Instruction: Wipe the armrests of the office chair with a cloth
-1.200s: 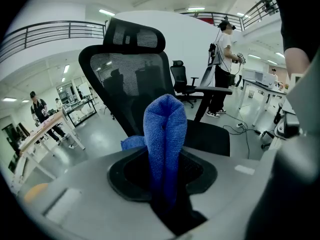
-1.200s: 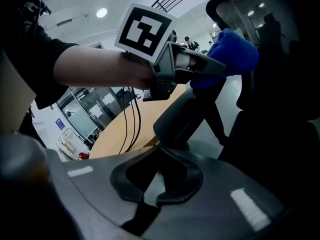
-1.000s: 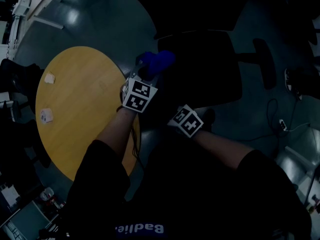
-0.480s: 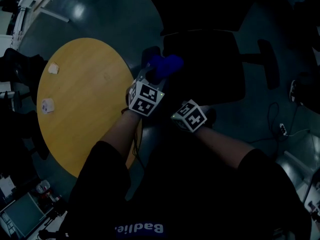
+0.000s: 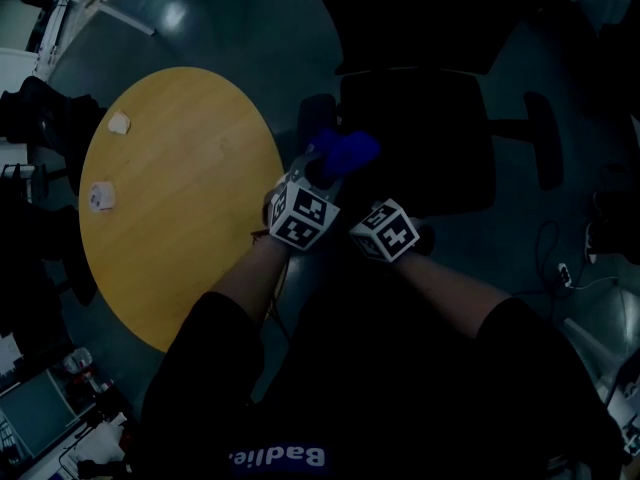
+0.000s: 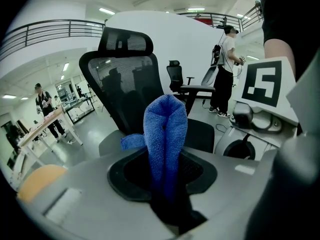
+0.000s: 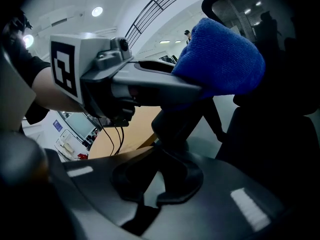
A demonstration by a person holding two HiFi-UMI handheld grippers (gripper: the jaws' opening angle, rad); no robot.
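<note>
A black office chair (image 5: 420, 138) stands in front of me, its mesh back (image 6: 125, 84) filling the left gripper view. My left gripper (image 5: 328, 165) is shut on a folded blue cloth (image 5: 348, 151) (image 6: 165, 129), which sits at the near end of the chair's left armrest (image 5: 315, 116). Whether the cloth touches the armrest is lost in the dark. The chair's other armrest (image 5: 545, 138) lies far right. My right gripper (image 7: 160, 184), its marker cube (image 5: 385, 230) close beside the left one, looks shut and holds nothing; it looks at the cloth (image 7: 220, 59) from the side.
A round yellow table (image 5: 170, 198) with two small white items (image 5: 100, 196) stands left of the chair. Cables and a power strip (image 5: 565, 258) lie on the grey floor at right. Another chair (image 6: 192, 86) and people (image 6: 225, 69) stand in the background.
Both grippers have shifted right and closer together in the head view. The blue cloth has come towards me along the left armrest, still in the left gripper.
</note>
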